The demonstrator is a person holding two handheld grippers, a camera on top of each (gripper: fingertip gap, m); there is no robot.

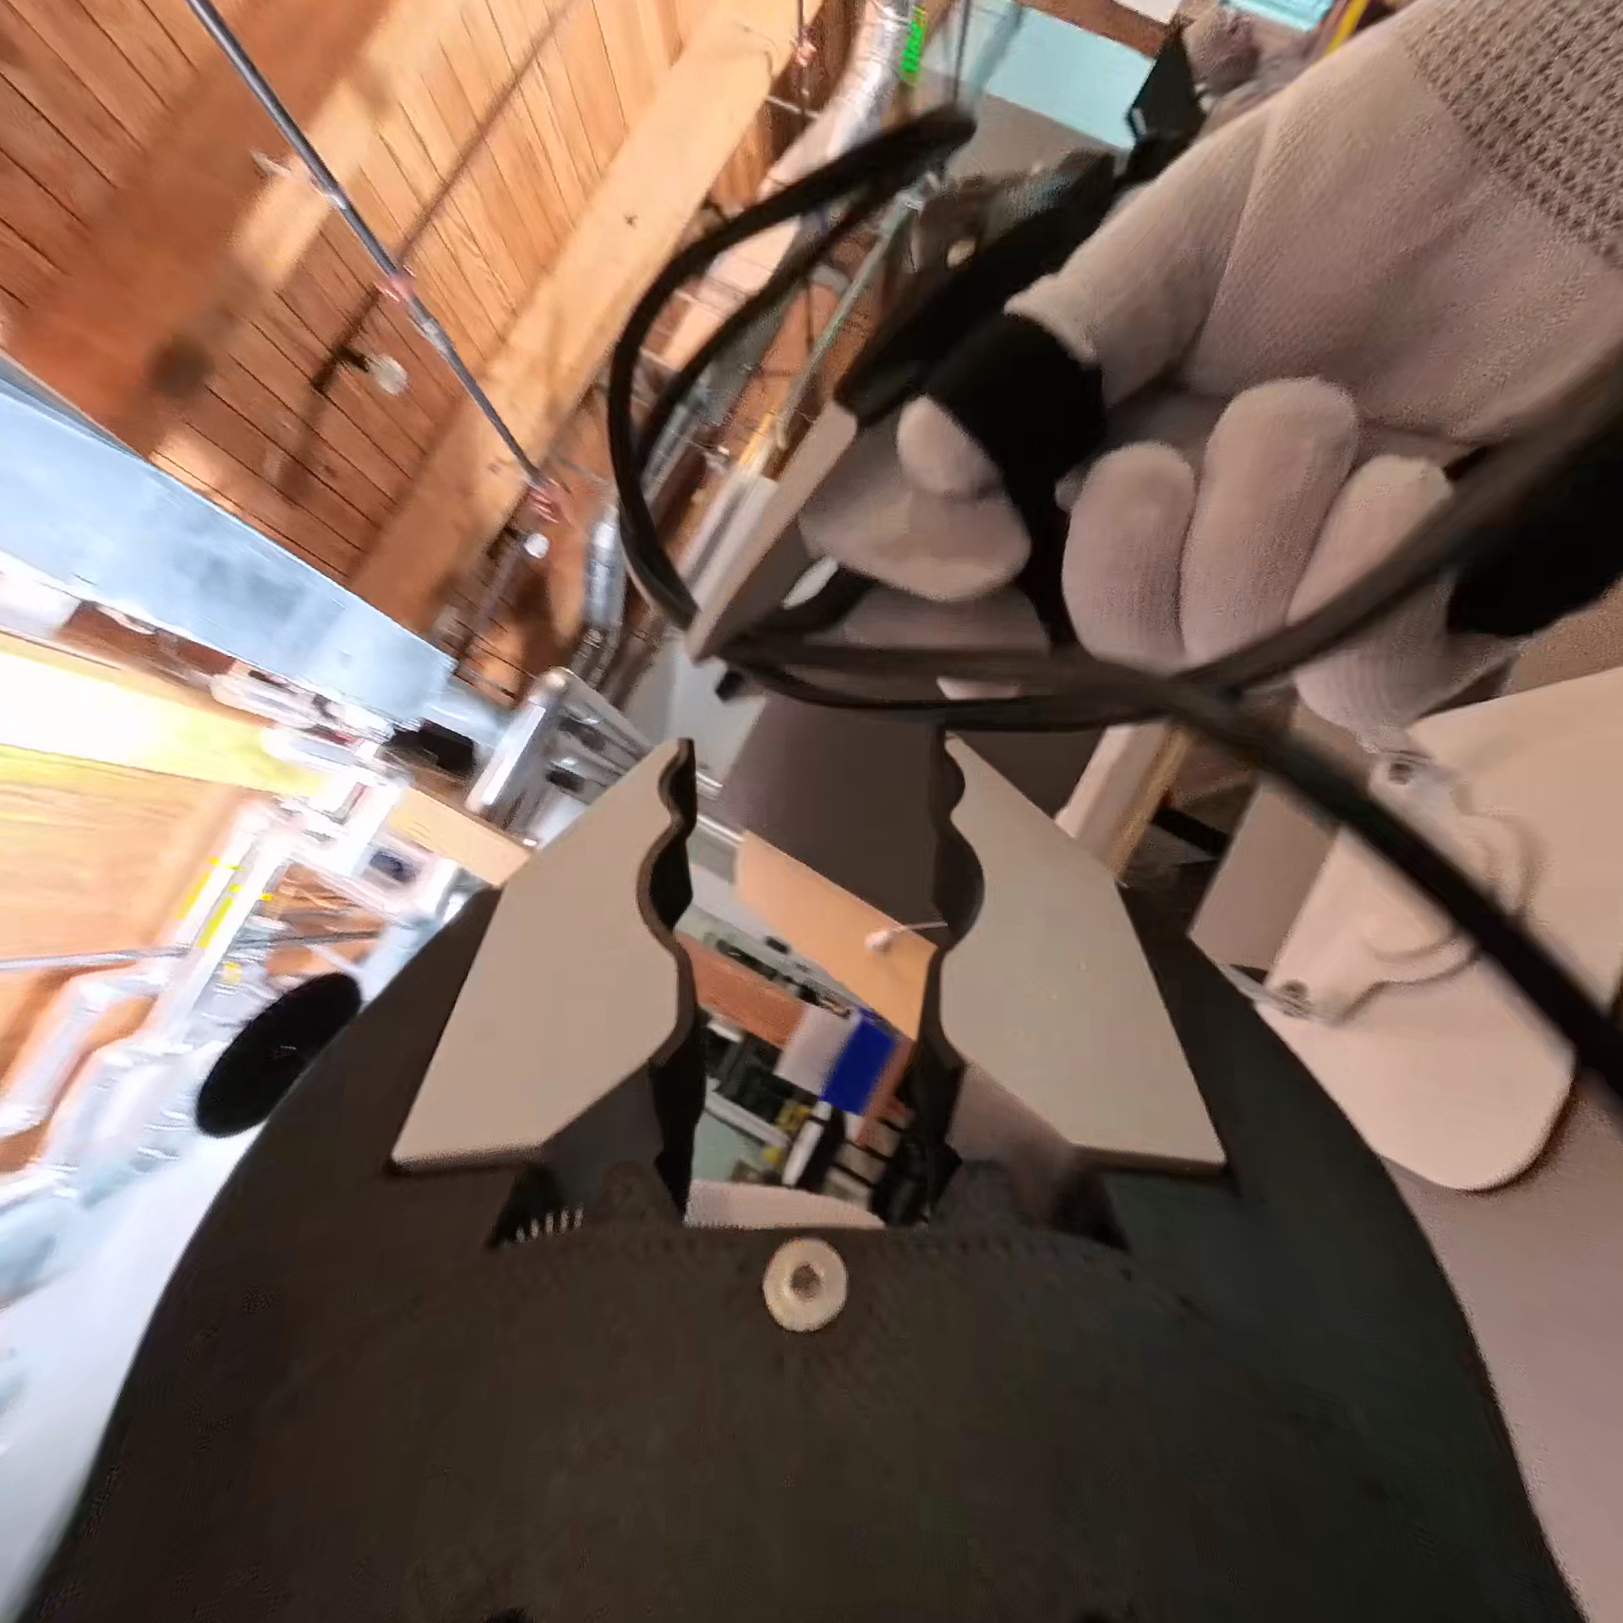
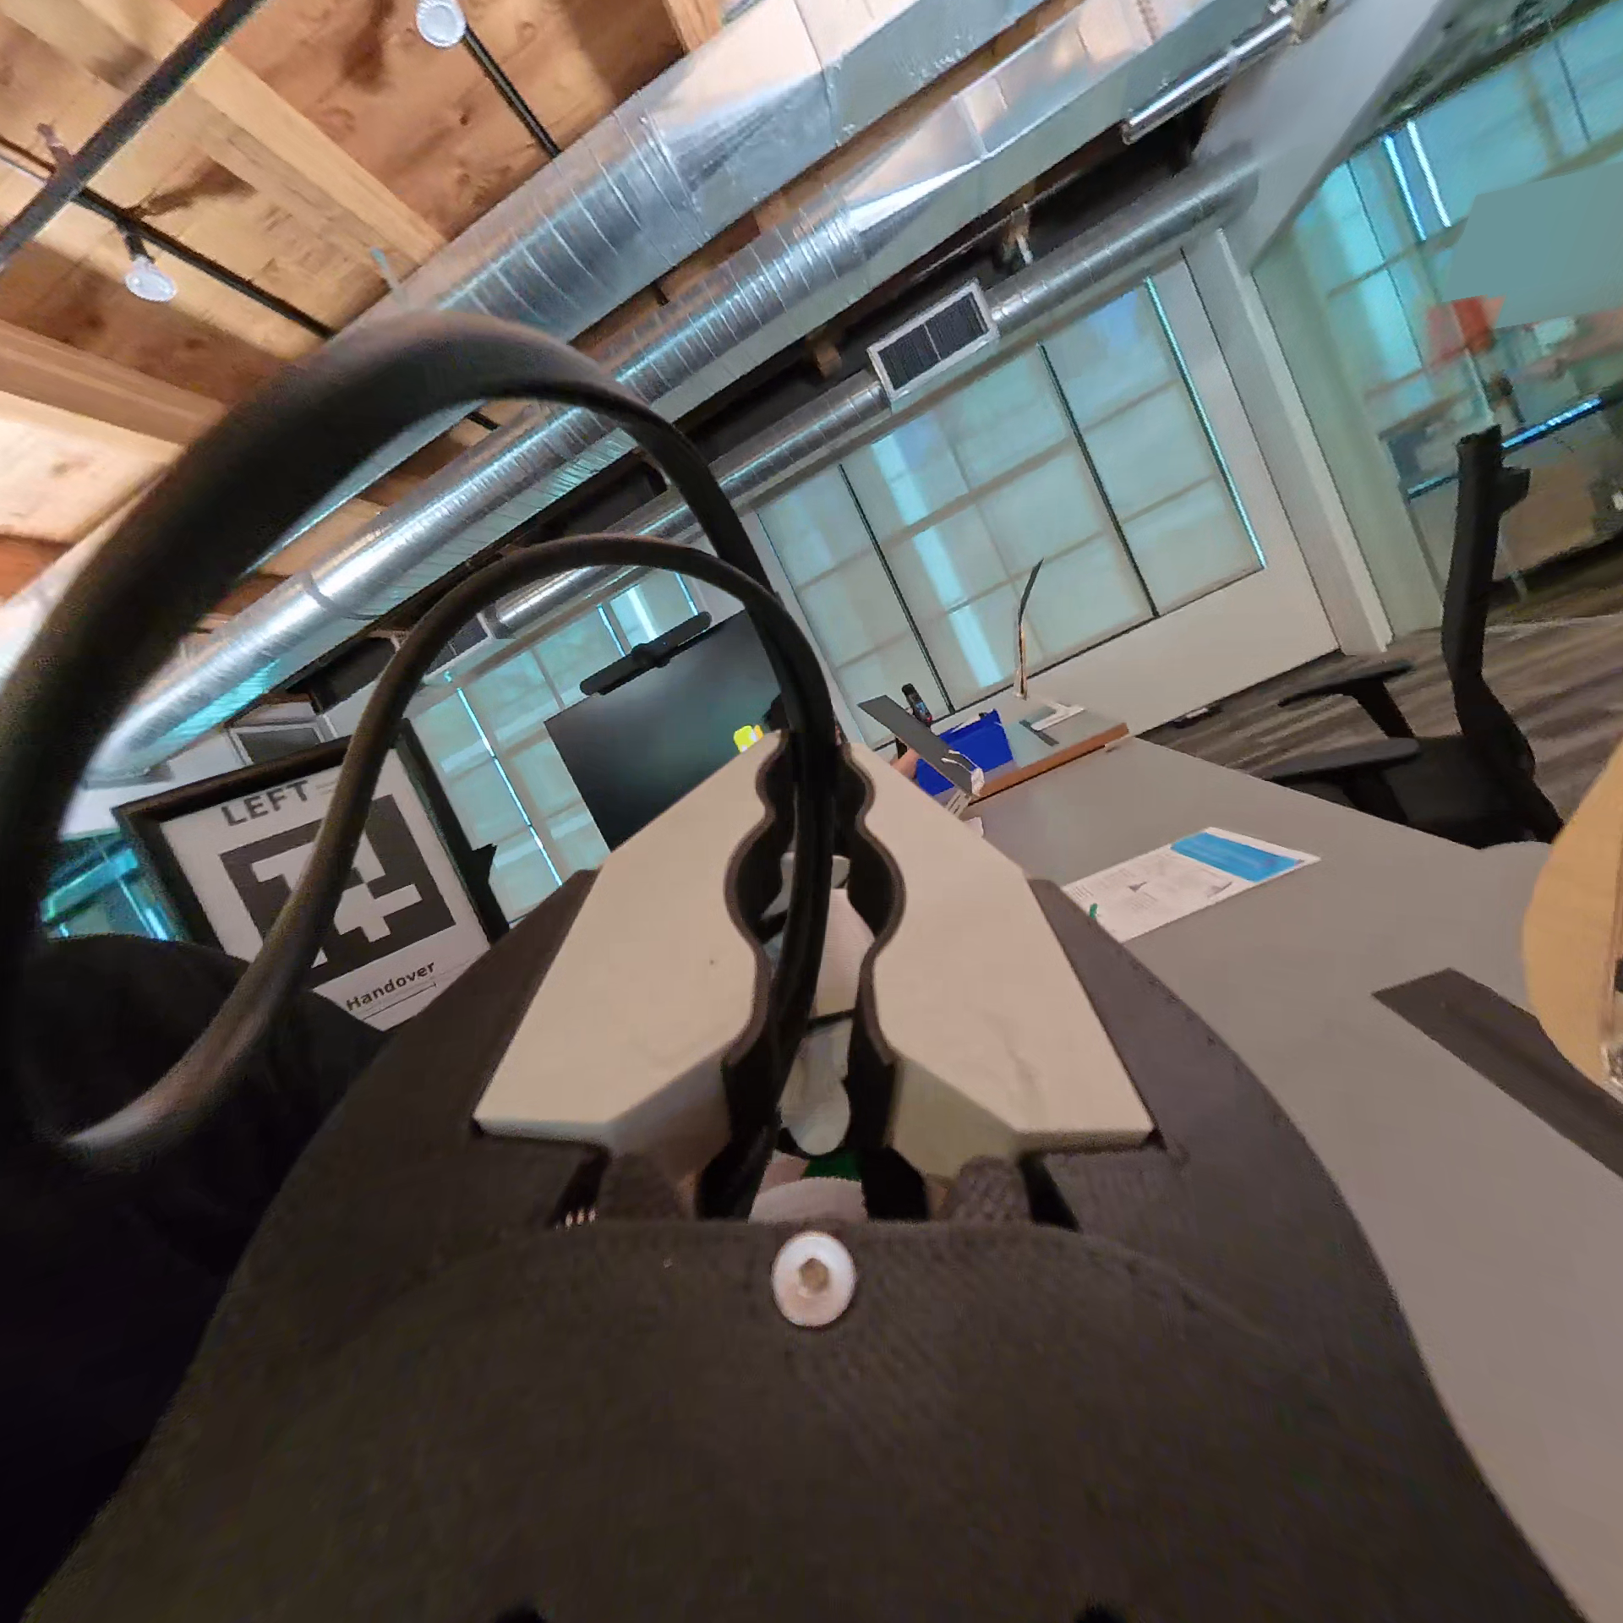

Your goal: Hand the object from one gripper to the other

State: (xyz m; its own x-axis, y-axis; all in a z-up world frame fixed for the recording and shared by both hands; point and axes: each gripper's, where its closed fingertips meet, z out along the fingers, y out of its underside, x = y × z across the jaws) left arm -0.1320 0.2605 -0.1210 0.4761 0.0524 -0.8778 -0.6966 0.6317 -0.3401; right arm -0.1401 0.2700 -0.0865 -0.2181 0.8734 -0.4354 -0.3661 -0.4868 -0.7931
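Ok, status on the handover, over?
Right gripper shut on black cable. Left gripper open, empty, just below cable loops. Nothing between them.

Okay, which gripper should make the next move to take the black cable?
Left. The left gripper is open and empty, with the black cable just beyond its tips. The right gripper is already shut on that cable, so it only needs to hold.

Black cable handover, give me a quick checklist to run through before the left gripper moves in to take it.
1. Right gripper shut on the black cable: ok.
2. Left gripper open, nothing between its fingers: ok.
3. Cable loop just ahead of the left fingertips: ok.
4. Cable already inside the left jaws: not ok.
5. Gloved hand clear of the grab spot: cannot tell.
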